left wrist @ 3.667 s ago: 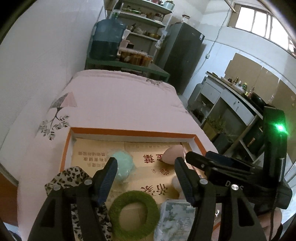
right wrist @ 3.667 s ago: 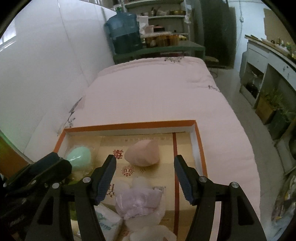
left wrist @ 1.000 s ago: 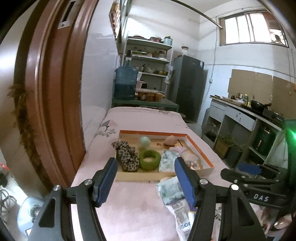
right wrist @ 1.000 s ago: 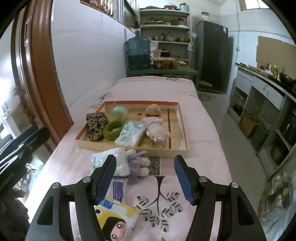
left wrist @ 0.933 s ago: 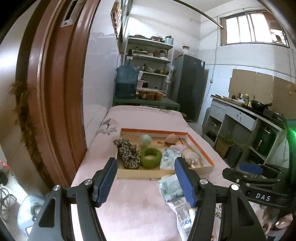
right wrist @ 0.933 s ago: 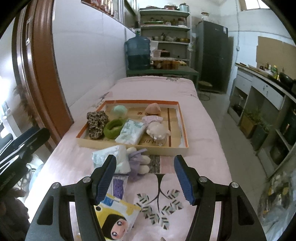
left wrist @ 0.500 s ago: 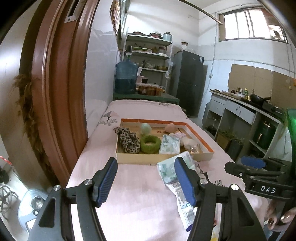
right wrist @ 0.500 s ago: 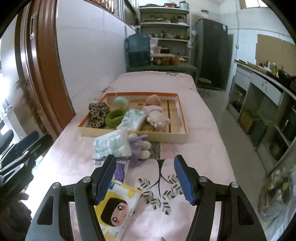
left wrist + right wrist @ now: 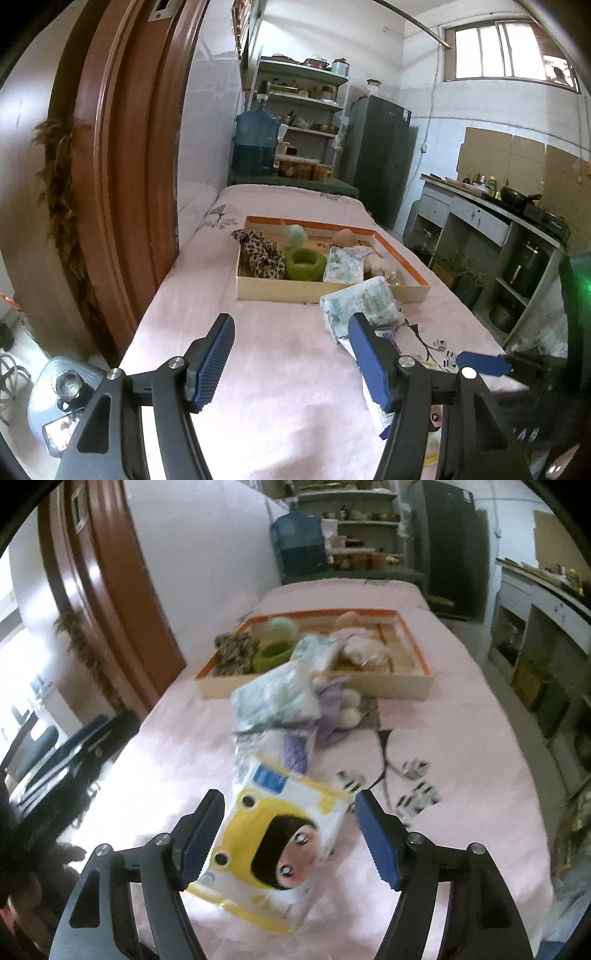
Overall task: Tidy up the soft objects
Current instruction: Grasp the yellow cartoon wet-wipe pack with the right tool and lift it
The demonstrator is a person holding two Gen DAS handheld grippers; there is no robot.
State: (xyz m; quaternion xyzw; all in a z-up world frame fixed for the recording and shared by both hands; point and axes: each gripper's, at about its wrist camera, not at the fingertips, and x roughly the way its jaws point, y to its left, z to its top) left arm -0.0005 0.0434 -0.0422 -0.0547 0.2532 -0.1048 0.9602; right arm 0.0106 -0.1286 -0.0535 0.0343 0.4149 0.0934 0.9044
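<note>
1. Right tool [image 9: 288, 834] - jaws just opened wider, straddling the yellow cartoon pack [image 9: 280, 849] without touching it.
2. Pack looks light, squishy, slippery - pinch across its middle.
3. Left tool [image 9: 291, 360] wide open, empty.
4. Tray [image 9: 406, 686] lies well beyond the pack.

Setting: you stand in a lived-in home kitchen. Entered: open shelves [image 9: 306, 99] of pots and jars; blue water jug [image 9: 255, 144]; dark refrigerator [image 9: 380, 162]; counter [image 9: 491, 214] bearing bottles and a wok [image 9: 515, 195]; high barred window [image 9: 506, 51]; wooden door [image 9: 122, 166]; pink quilted bed [image 9: 288, 369].
</note>
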